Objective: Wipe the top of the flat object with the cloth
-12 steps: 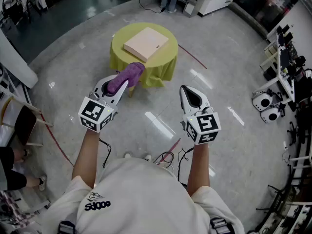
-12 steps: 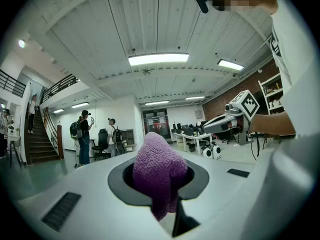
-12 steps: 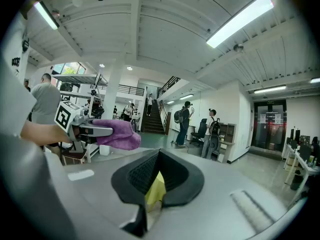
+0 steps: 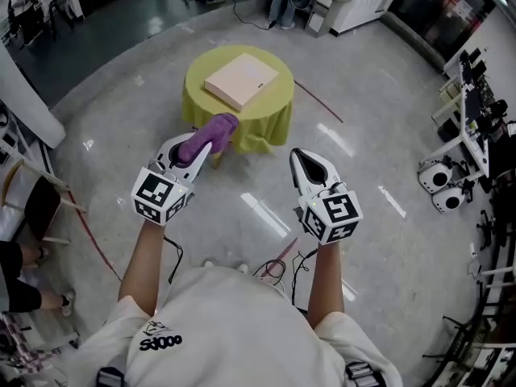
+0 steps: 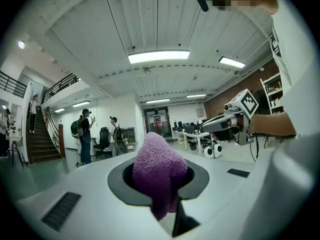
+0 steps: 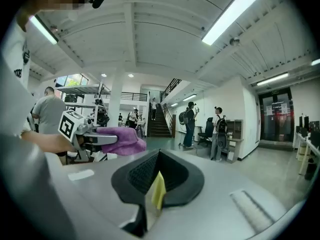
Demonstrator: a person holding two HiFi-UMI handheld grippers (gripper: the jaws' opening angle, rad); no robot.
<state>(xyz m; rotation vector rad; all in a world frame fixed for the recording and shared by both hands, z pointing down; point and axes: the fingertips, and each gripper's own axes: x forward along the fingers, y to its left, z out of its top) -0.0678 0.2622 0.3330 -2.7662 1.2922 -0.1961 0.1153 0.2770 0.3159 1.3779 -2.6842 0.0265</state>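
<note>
Black lettering on the person's white shirt [image 4: 234, 329] is too small to read with certainty; each marker cube carries only square black-and-white patterns. Both bare forearms reach forward, roughly parallel. The left hand-held gripper [image 4: 201, 147] is clamped on a fuzzy purple cloth [image 4: 213, 129], whose long axis runs straight ahead out of the jaws. The right hand-held gripper [image 4: 304, 161] has its jaws closed together and carries nothing. The flat beige square box [image 4: 241, 80] lies corner-on atop the round counter draped in yellow-green fabric [image 4: 270, 107], well apart from both grippers.
</note>
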